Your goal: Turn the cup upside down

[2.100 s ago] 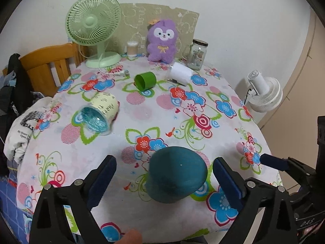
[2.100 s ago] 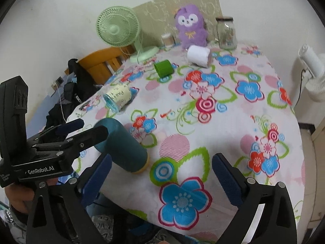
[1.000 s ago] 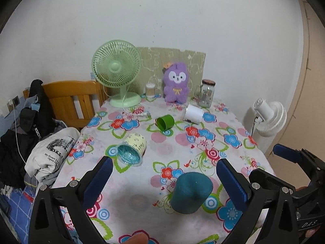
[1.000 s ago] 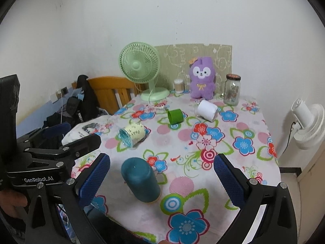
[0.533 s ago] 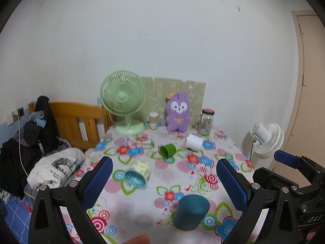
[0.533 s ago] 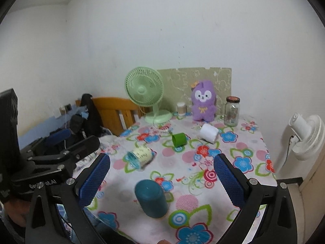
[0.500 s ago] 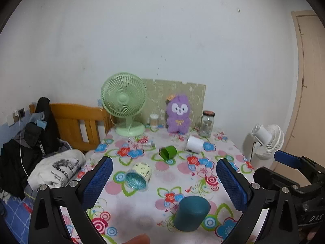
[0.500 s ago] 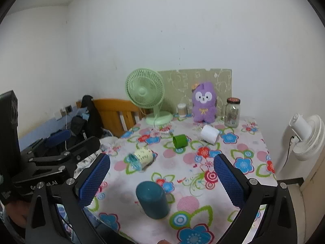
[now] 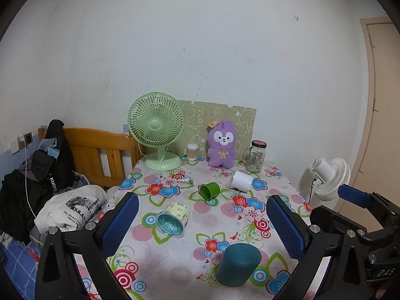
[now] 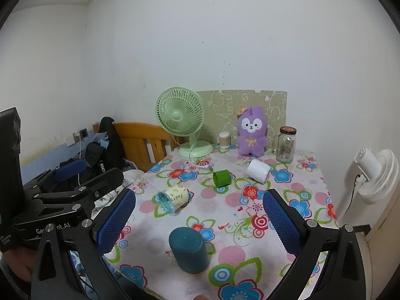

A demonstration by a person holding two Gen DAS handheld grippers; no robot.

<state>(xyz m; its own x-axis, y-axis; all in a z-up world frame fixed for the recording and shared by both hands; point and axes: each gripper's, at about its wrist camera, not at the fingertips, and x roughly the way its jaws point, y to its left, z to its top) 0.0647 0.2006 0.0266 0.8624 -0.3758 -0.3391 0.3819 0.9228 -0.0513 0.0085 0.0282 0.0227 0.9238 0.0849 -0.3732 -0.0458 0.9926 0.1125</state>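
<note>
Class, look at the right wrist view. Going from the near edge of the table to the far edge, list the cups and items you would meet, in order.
teal cup → yellow cup → green cup → white cup → purple plush toy

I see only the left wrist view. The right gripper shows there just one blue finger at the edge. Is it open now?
Observer: Yes. In the right wrist view the right gripper is wide open, with nothing between its pads.
Operator: What shows in its gap?
Observer: The teal cup, mouth down on the table, untouched.
Operator: And where is my left gripper?
Observer: The left gripper appears left of the table edge, in front of the clothes pile.
</note>
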